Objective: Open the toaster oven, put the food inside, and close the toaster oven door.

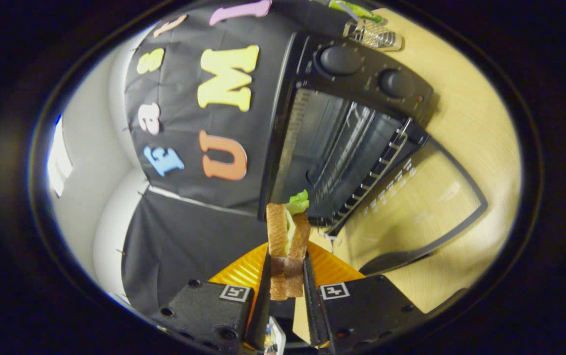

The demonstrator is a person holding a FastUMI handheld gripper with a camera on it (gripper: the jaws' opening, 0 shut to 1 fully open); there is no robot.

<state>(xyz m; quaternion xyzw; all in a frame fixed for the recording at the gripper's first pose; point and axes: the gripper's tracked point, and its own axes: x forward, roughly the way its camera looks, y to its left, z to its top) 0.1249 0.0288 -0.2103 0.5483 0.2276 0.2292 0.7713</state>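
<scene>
Gripper (287,276) with both fingers pinching one sandwich (288,241): two toasted bread slices enclosing pale filling, a green lettuce leaf protruding at the far end. The sandwich is held above an orange ribbed plate (335,268). Beyond stands one black toaster oven (347,123), glass door (411,207) lowered open, wire rack (371,172) visible, two control knobs (340,60) on its panel, all on a light wooden table (475,128).

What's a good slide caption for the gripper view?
Fingers clamp a sandwich above an orange plate, facing the toaster oven with its door open.
</scene>
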